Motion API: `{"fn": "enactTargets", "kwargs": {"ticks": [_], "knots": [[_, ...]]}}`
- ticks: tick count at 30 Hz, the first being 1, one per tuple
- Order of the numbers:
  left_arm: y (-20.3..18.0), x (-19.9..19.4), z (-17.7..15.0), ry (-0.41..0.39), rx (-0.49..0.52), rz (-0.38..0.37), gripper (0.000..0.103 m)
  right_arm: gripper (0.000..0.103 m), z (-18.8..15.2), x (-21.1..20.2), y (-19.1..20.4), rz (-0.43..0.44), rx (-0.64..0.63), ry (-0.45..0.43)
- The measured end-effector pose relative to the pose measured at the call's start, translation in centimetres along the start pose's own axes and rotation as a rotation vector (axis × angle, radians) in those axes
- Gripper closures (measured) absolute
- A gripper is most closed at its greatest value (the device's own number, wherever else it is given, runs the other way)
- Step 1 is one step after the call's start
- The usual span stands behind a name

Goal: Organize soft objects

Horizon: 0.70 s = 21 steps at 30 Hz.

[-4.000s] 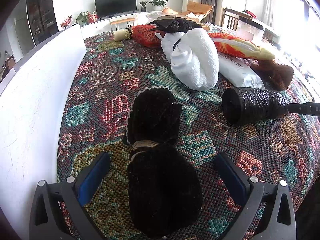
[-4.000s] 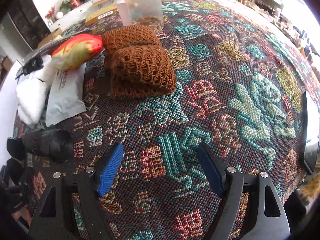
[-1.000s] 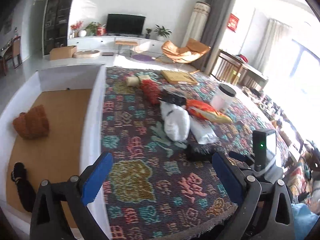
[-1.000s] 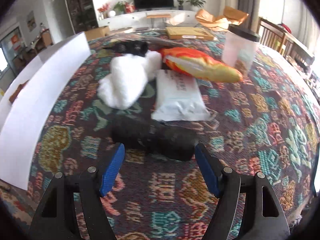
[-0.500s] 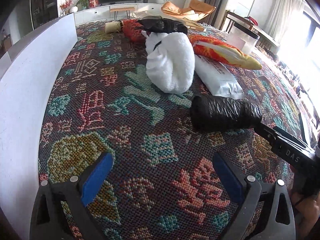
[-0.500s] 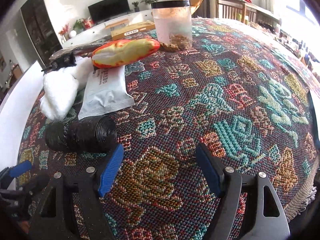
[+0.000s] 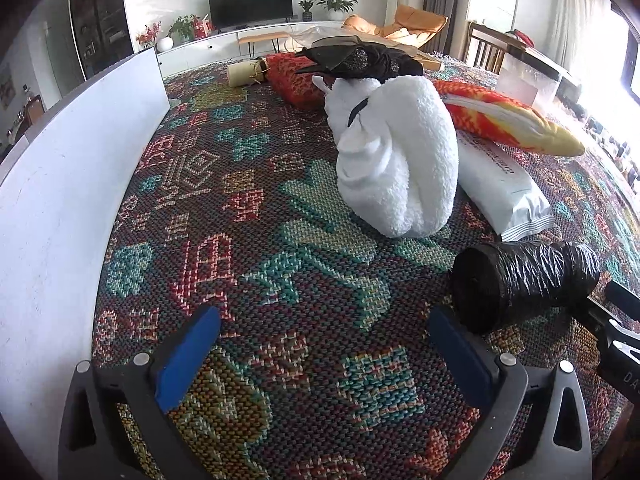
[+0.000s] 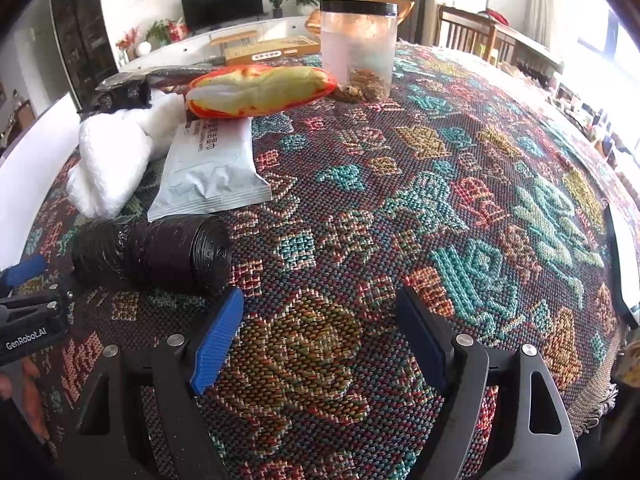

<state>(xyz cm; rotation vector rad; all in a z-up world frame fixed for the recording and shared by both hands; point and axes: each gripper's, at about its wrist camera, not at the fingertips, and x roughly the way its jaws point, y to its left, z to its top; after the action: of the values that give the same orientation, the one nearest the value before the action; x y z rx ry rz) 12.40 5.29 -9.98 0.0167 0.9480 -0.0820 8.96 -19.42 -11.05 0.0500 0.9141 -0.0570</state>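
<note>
**Hovering over the woven cloth, both tools empty**

Left gripper (image 7: 320,354) spread wide, nothing between its blue pads. Right gripper (image 8: 320,336) likewise wide, empty. Fluffy white rolled towel (image 7: 400,160) lies mid-cloth on the multicoloured patterned woven tablecloth (image 7: 248,248). Crinkled black plastic roll (image 7: 524,284) sits near the left gripper's right finger, possibly touching. White box wall (image 7: 60,200) at left.
</note>
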Motion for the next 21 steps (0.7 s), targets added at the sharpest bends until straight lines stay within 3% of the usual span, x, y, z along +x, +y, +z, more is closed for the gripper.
{"fn": "enactTargets", "kwargs": {"ticks": [21], "knots": [[0.1, 0.0, -0.01, 0.0, 0.002, 0.004, 0.0, 0.019, -0.08, -0.17, 0.56, -0.007, -0.001, -0.005]]}}
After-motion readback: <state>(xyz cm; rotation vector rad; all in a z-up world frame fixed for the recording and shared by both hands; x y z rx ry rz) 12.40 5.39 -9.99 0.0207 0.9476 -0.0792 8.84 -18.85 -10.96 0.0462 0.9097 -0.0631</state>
